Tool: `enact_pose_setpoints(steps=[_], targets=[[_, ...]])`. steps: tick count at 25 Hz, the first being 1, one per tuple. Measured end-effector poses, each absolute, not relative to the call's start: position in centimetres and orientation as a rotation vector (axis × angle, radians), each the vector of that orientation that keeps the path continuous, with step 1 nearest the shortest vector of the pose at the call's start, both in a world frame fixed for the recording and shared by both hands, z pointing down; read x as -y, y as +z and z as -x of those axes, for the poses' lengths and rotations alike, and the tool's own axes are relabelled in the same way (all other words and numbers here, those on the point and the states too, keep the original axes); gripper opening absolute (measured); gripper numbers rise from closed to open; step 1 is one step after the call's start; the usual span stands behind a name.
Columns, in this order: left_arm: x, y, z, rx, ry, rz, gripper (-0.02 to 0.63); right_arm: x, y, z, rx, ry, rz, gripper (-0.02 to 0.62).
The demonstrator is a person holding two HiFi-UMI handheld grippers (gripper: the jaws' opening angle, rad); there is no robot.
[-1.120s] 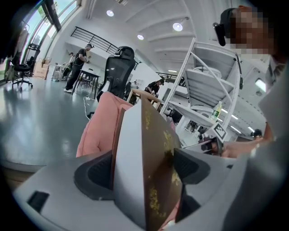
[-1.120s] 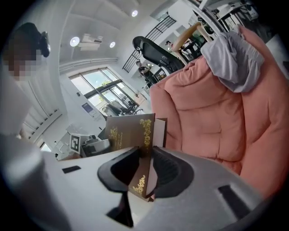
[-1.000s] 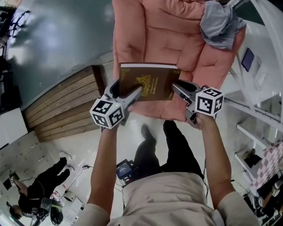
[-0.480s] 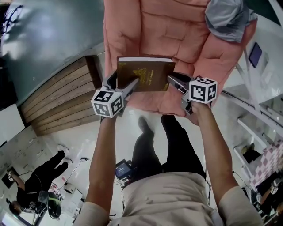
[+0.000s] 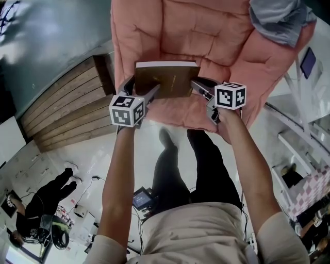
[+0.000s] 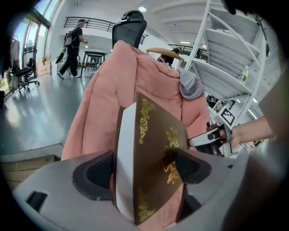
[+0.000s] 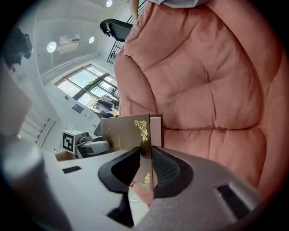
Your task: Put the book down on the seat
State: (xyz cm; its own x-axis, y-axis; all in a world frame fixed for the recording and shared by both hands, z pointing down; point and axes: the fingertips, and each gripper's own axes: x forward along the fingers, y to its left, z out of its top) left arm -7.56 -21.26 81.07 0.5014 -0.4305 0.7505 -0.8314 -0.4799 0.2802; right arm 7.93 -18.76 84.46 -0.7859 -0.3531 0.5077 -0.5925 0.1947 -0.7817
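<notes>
From the head view we see a brown hardcover book with gold ornament on its cover and a pale page block. It is held level over the front of a pink, quilted, padded seat, and we cannot tell whether it touches the cushion. The grey plastic left tongs grip its left edge and the right tongs its right edge. Each carries a white cube with black square markers. A crumpled grey cloth lies on the seat's upper right. A slatted wooden platform sits to the left, on a glossy pale floor.

In the left gripper view, the left tongs are clamped on the book. 1 black ribbed pad presses the back and the other the gilded cover. The gold lettering is too small for us to read. Behind stand white metal shelving and a black office chair.

In the right gripper view, the right tongs have just been closing, with the book between them. Both dark ribbed pads are pressed on its corner. The puffy stitched panels of the seat fill the right side. The left tongs' marker cube shows at the book's far edge.
</notes>
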Motion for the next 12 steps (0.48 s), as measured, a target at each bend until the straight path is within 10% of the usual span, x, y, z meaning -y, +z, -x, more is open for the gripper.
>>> enact_pose_setpoints(steps=[12], targets=[[21.5,85.1,8.1,1.053,0.922,-2.074,0.39,18.6,90.8,-6.9,2.156,1.713,-0.916,0.074]])
